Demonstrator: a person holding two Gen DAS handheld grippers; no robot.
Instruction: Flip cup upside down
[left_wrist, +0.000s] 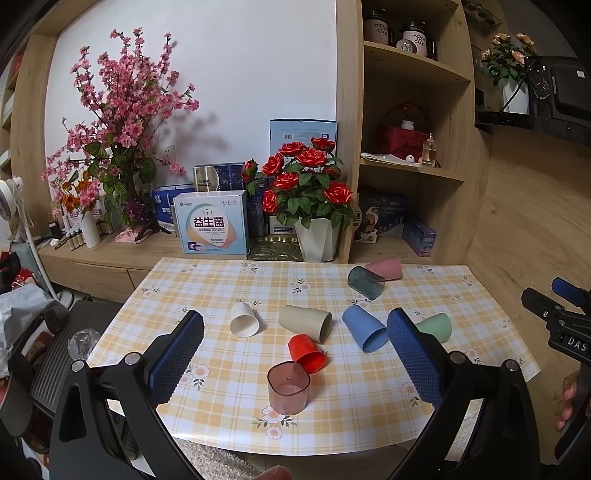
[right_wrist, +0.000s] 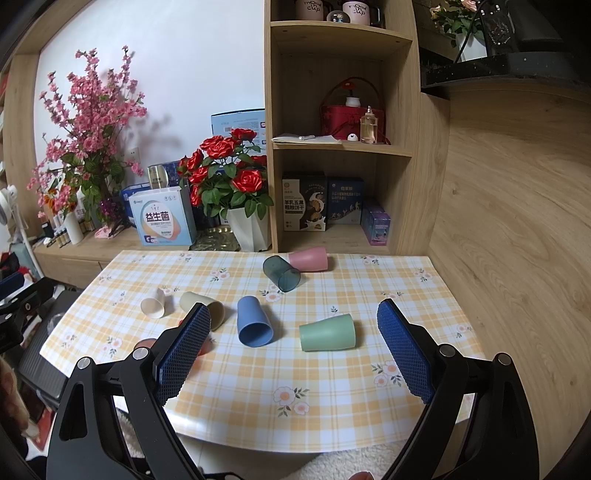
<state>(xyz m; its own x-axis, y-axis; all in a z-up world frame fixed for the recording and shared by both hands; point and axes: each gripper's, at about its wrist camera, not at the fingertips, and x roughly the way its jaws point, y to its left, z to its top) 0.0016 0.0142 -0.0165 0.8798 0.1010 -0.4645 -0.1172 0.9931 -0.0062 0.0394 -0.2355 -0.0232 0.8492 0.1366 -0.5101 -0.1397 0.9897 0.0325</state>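
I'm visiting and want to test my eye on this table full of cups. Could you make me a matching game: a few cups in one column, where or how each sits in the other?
Cups:
1. clear pink cup
2. green cup
3. dark teal cup
4. white cup

Places or states:
A. lying against the pale pink cup at the far side
B. standing upright, nearest the table's front edge
C. lying on its side, furthest left
D. lying alone between the right claw's pads

Pairs: 1-B, 2-D, 3-A, 4-C
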